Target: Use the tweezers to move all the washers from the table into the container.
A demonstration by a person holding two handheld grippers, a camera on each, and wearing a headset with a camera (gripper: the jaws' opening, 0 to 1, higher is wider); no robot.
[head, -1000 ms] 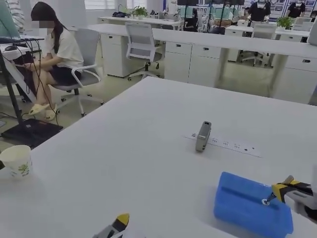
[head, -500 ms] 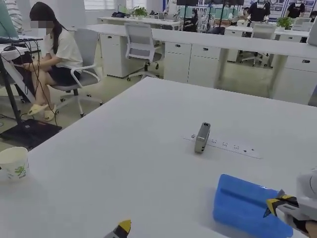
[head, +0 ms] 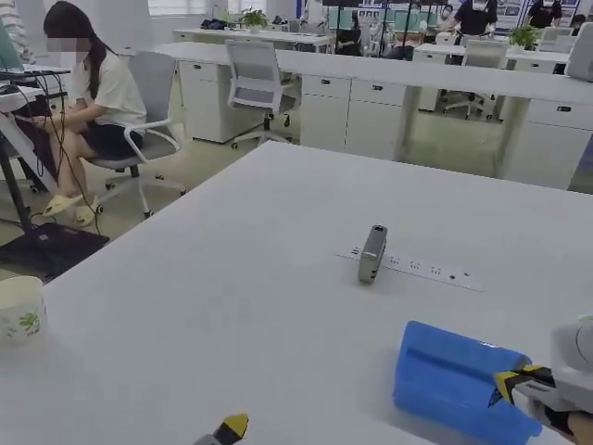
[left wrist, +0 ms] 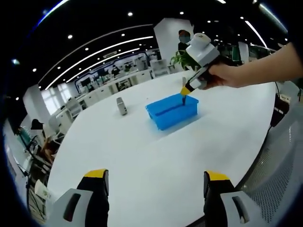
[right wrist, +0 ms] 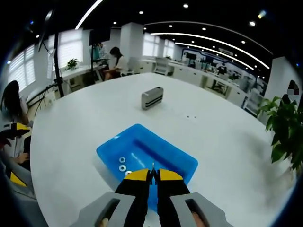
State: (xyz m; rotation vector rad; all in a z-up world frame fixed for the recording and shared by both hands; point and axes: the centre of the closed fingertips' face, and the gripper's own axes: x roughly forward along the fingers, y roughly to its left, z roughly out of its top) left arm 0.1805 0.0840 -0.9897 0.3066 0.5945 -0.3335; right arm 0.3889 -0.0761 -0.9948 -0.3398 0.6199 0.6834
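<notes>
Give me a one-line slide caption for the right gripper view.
Right claw, shut on tweezers, hovers over blue container with washers inside.

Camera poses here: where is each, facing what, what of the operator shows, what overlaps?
Head view: headset, looking forward and down at the blue container; tips of left gripper and right gripper at the bottom.
Left gripper view: on the left gripper, open jaws below, facing the container; a hand holds the right gripper over it.
Right gripper view: on the right gripper, shut on tweezers, looking down at washers in the container.
Shared: all show the container and grey device.
</notes>
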